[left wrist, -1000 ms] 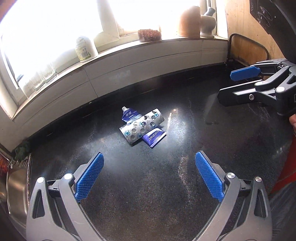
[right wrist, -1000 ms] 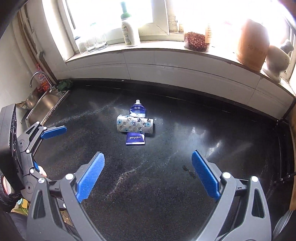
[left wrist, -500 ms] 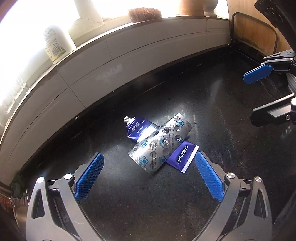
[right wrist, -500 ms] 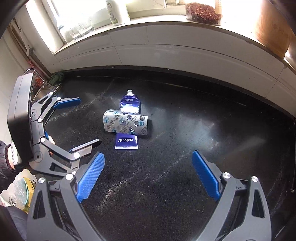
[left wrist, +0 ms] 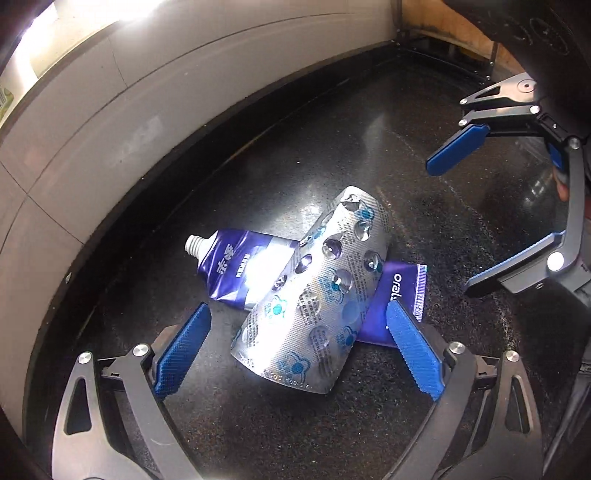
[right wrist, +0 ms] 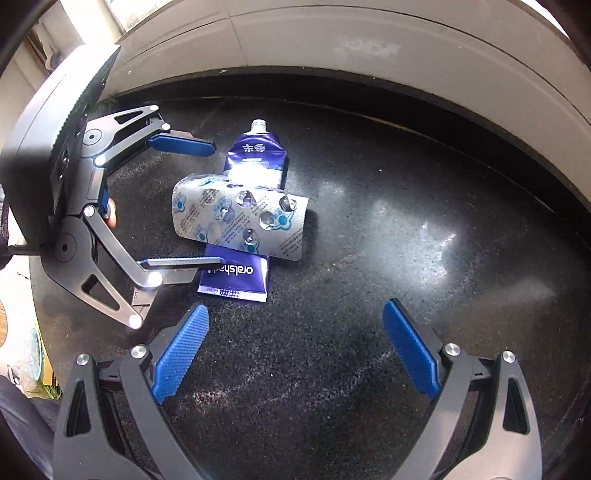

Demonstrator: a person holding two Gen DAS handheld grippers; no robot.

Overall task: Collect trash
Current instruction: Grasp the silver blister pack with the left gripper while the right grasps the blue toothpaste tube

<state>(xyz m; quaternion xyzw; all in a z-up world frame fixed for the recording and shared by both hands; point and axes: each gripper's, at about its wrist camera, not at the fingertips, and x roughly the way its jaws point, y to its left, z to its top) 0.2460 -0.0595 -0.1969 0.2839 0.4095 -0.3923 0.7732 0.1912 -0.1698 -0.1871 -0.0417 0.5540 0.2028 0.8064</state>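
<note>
A silver pill blister pack (left wrist: pixel 317 299) lies curled across a purple toothpaste tube (left wrist: pixel 236 266) on the black counter (left wrist: pixel 295 424). My left gripper (left wrist: pixel 295 347) is open, its blue pads on either side of the blister pack's near end, close to the counter. In the right wrist view the blister pack (right wrist: pixel 240 218) and tube (right wrist: pixel 236 277) lie ahead and to the left, with my left gripper (right wrist: pixel 212 205) straddling them from the left. My right gripper (right wrist: pixel 295 347) is open and empty, short of the trash; it also shows in the left wrist view (left wrist: pixel 447 229).
A white tiled wall (left wrist: pixel 110 110) runs behind the counter (right wrist: pixel 406 258). A wooden panel (left wrist: pixel 443 22) stands at the far right corner.
My left gripper has moved forward and down until its pads flank the blister pack. My right gripper has also moved closer to the trash. Both stay open.
</note>
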